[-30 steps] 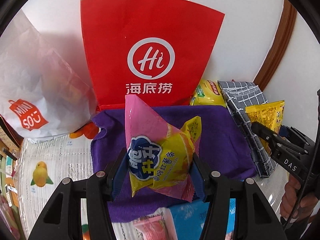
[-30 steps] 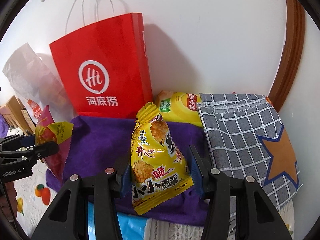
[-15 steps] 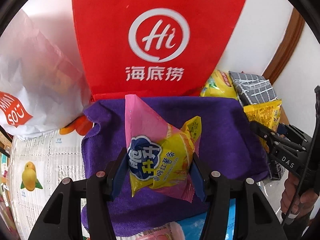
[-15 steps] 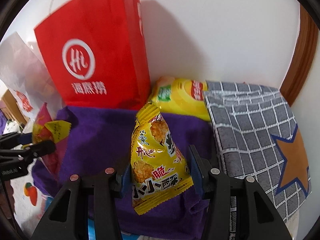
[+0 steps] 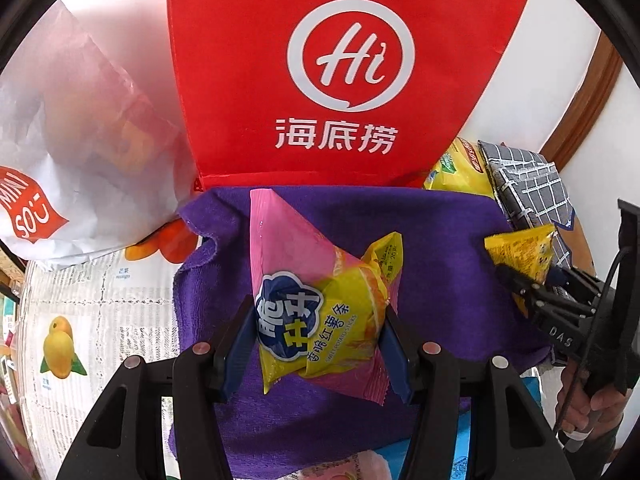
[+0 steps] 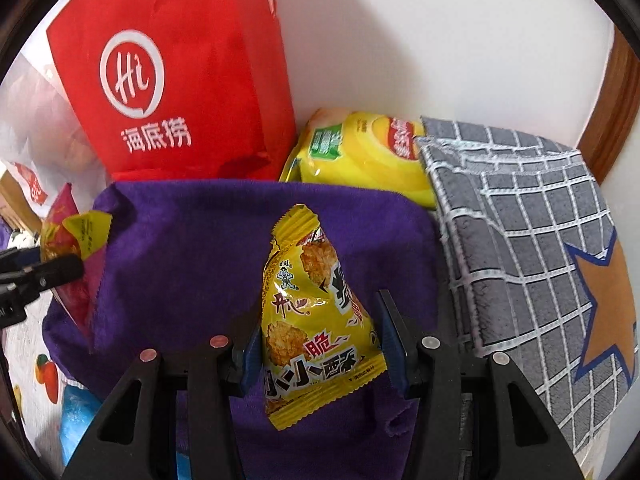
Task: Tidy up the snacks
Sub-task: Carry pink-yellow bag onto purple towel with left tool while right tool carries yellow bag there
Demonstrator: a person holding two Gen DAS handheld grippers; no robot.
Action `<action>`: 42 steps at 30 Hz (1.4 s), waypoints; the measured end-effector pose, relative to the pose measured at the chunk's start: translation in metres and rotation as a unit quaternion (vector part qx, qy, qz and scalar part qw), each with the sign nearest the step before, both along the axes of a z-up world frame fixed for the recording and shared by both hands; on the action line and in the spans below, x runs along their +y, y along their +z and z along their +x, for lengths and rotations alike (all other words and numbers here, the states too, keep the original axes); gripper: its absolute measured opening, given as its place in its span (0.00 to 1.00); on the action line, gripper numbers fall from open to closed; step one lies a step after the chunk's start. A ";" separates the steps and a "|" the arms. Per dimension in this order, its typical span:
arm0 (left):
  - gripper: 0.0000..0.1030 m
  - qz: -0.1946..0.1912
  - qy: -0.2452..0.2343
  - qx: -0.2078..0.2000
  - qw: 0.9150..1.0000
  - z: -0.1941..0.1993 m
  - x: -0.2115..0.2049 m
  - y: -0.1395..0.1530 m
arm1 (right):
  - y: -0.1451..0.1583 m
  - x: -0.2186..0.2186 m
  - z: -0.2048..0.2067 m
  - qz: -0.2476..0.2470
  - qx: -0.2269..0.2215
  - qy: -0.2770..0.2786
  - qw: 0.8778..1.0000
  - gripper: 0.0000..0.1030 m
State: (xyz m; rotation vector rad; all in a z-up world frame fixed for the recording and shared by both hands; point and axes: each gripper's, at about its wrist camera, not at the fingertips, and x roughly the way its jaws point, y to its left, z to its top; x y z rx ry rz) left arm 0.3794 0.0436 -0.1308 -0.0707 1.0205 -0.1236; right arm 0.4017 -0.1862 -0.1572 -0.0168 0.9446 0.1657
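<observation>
My left gripper [image 5: 320, 340] is shut on a pink and yellow sweet potato stick packet [image 5: 320, 304], held above the purple towel [image 5: 440, 240]. A yellow rice cracker packet [image 6: 316, 320] stands pinched in my right gripper [image 6: 320, 344], also over the purple towel [image 6: 192, 248]. In the left wrist view the right gripper [image 5: 532, 280] shows at the right edge with its yellow packet [image 5: 524, 252]. The right wrist view catches the left gripper [image 6: 40, 272] and its pink packet [image 6: 72, 248] at the left edge.
A red paper bag [image 5: 344, 72] stands against the wall behind the towel. A yellow chip bag [image 6: 360, 156] lies beside a grey checked cloth with a star [image 6: 532, 240]. A white plastic bag [image 5: 80, 140] is at left. Blue packets [image 6: 76, 412] lie on the fruit-print tablecloth [image 5: 100, 320].
Both grippers have come down and closer to the purple towel and red bag, each still holding its packet. The red bag now fills more of both views.
</observation>
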 end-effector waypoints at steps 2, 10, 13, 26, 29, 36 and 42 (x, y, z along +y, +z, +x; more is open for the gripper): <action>0.53 0.000 0.002 0.004 1.000 0.001 0.002 -0.002 | -0.004 0.001 0.001 -0.003 0.005 0.002 1.000 0.49; 0.53 0.009 -0.003 0.021 1.000 0.004 -0.002 -0.012 | -0.011 0.003 0.003 -0.007 0.019 0.012 1.000 0.49; 0.53 0.011 -0.005 0.021 1.000 0.003 -0.005 -0.012 | -0.014 0.003 0.004 -0.010 0.023 0.014 1.000 0.49; 0.53 0.014 -0.012 0.027 0.999 0.005 -0.010 -0.015 | -0.001 0.005 -0.002 -0.001 0.008 0.020 1.000 0.57; 0.53 0.012 -0.015 0.027 0.999 0.004 -0.011 -0.015 | 0.005 0.007 -0.004 -0.004 -0.002 0.021 1.000 0.58; 0.57 0.010 -0.027 0.030 0.999 0.002 -0.015 -0.011 | 0.022 0.005 -0.009 0.010 -0.015 0.007 1.000 0.58; 0.69 0.013 -0.032 0.021 0.999 -0.006 -0.020 0.002 | 0.039 -0.002 -0.025 0.014 -0.029 -0.018 0.999 0.59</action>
